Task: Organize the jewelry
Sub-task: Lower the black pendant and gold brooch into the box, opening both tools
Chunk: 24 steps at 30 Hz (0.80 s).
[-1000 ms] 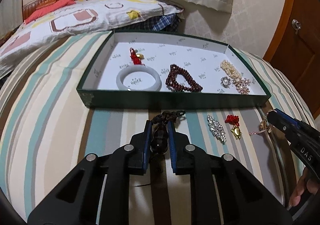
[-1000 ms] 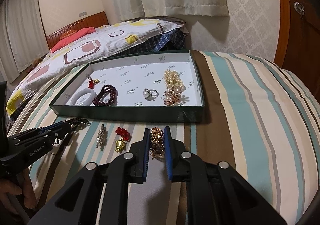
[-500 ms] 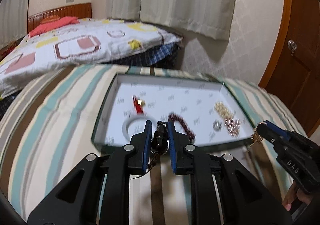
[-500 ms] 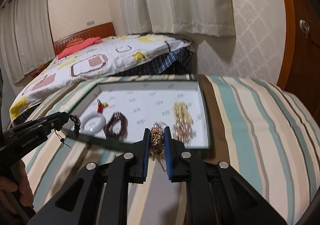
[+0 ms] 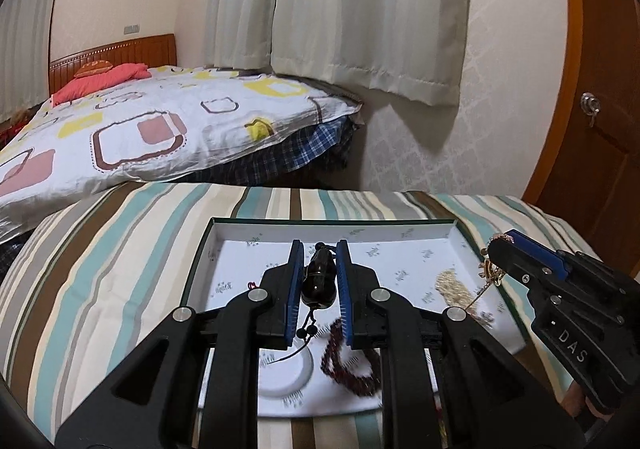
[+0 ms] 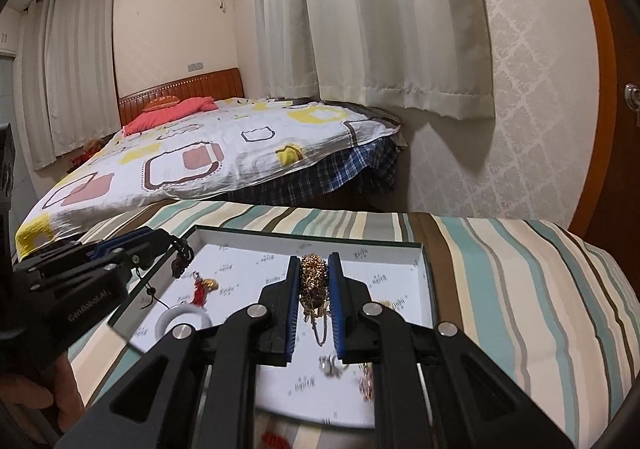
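Note:
My left gripper (image 5: 319,249) is shut on a dark bead pendant (image 5: 318,281) with a black cord, held above the green-rimmed white tray (image 5: 332,226). My right gripper (image 6: 314,261) is shut on a gold chain necklace (image 6: 314,281), also above the tray (image 6: 420,281). In the tray lie a white bangle (image 5: 292,373), a dark red bead bracelet (image 5: 348,365) and a pearl piece (image 5: 450,285). The right wrist view shows the left gripper (image 6: 182,249), a red-and-gold charm (image 6: 202,287), the bangle (image 6: 182,319) and a ring (image 6: 332,363).
The tray lies on a striped cloth (image 5: 120,249). A bed with a patterned quilt (image 5: 160,129) stands behind, curtains (image 5: 360,9) at the back, a wooden door (image 5: 600,89) at the right.
Both grippers have lifted their pieces off the striped cloth and moved forward over the tray. The tray now sits beneath the fingers.

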Tool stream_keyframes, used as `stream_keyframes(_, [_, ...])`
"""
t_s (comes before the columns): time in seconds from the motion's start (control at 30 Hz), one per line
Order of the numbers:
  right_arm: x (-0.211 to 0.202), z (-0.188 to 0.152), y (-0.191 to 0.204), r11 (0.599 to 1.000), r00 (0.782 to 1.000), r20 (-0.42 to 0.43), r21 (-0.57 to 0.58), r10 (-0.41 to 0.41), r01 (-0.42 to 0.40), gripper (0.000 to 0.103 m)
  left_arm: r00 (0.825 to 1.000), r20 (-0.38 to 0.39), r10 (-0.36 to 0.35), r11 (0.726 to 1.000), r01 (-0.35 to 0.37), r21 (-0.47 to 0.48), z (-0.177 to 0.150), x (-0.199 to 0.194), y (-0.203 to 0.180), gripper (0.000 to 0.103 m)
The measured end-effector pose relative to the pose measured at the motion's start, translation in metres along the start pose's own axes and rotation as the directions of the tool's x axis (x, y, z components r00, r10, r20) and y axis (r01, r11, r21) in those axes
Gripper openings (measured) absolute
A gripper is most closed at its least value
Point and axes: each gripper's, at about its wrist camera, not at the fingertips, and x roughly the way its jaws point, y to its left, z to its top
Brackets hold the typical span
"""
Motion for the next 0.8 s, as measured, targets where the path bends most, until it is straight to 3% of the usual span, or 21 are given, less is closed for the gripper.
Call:
stream_keyframes(0.33, [0.065, -0.023, -0.009, 1.000, 0.988, -0.155, 0.023, -0.007, 0.011, 0.015, 0.985, -0.171, 0.016, 0.999, -0.023, -0.036, -0.014, 0.074, 0.014, 0.016])
stream_keyframes(0.6, [0.077, -0.030, -0.011, 1.000, 0.976, -0.218, 0.020, -0.017, 0.022, 0.015, 0.963, -0.269, 0.025, 0.998, -0.040, -0.052, -0.029, 0.098, 0.022, 0.017])
stream_keyframes(0.8, [0.082, -0.030, -0.013, 0.999, 0.971, -0.240, 0.029, -0.018, 0.026, 0.015, 0.956, -0.292, 0.024, 0.998, -0.042, -0.056, -0.036, 0.101, 0.024, 0.018])
